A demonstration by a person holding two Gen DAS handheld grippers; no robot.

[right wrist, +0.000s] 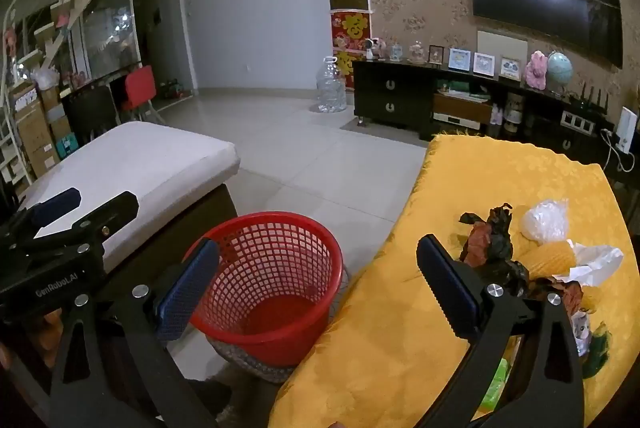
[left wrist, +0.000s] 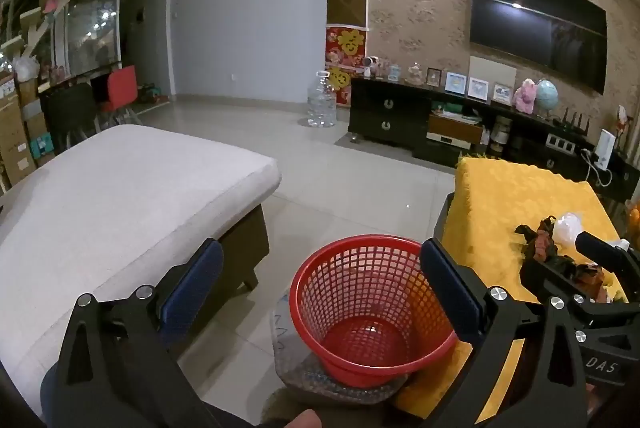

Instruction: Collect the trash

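Both your grippers gape wide and empty: left gripper (left wrist: 320, 288), right gripper (right wrist: 318, 284). The round red plastic lattice basket (right wrist: 272, 284) sits lower centre; crumpled wrappers and filmy plastic (right wrist: 516, 244) lie lower right on the yellow textured cloth (right wrist: 500, 179).

Basket (right wrist: 268, 288) on floor between sofa (right wrist: 132, 163) and trash-strewn table (right wrist: 500, 179).

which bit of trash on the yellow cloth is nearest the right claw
The dark crumpled wrapper, black with reddish-brown patches, lies just beyond the right claw's right finger. The clear plastic bag and the white paper scrap sit farther right.
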